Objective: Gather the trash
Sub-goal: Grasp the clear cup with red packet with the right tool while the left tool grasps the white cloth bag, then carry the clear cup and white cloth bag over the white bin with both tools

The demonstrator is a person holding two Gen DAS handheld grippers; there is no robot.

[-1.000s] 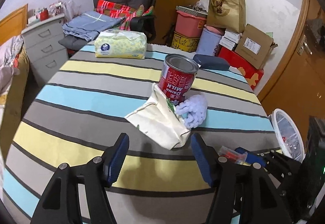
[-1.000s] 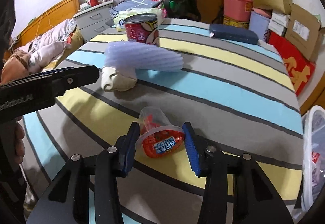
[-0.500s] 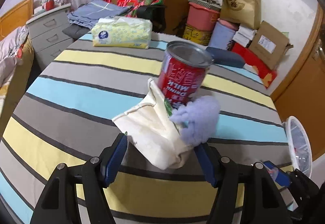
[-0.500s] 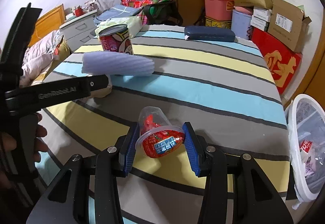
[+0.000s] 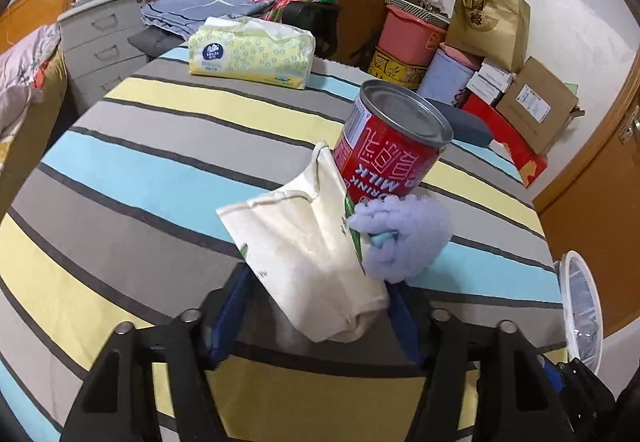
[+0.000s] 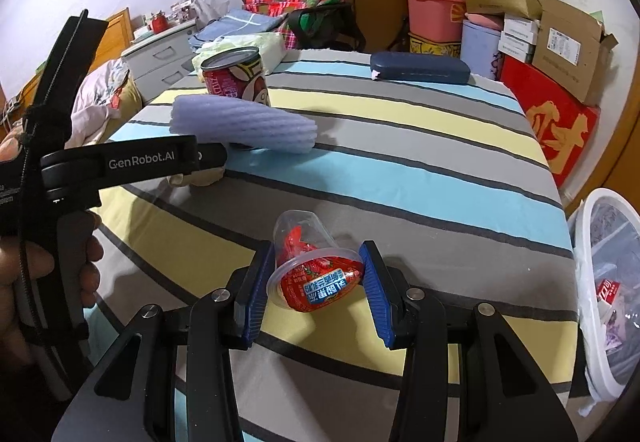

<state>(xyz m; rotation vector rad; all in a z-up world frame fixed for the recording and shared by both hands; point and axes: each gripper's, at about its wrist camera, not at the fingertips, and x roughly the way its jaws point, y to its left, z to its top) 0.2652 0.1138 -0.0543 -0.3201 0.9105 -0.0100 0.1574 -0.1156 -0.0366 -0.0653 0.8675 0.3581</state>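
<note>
A crumpled cream paper bag (image 5: 304, 254) lies on the striped table, its near end between the open fingers of my left gripper (image 5: 316, 318). A purple foam net (image 5: 404, 238) lies against its right side, and a red milk can (image 5: 390, 145) stands just behind. My right gripper (image 6: 316, 282) is shut on a clear plastic cup with a red wrapper (image 6: 312, 274), held just above the table. The right wrist view also shows the foam net (image 6: 244, 123), the can (image 6: 234, 75) and the left gripper's body (image 6: 132, 161). A white bin (image 6: 608, 282) with trash in it stands at the table's right edge.
A tissue pack (image 5: 252, 55) lies at the table's far edge and a dark blue case (image 6: 420, 67) at the far right. Boxes, tubs and a paper bag (image 5: 488, 21) are stacked against the back wall. A drawer unit (image 5: 104, 37) and bedding are to the left.
My left gripper has moved forward until the cream bag's end sits between its fingers. My right gripper has lifted and drawn back slightly with the cup still held.
</note>
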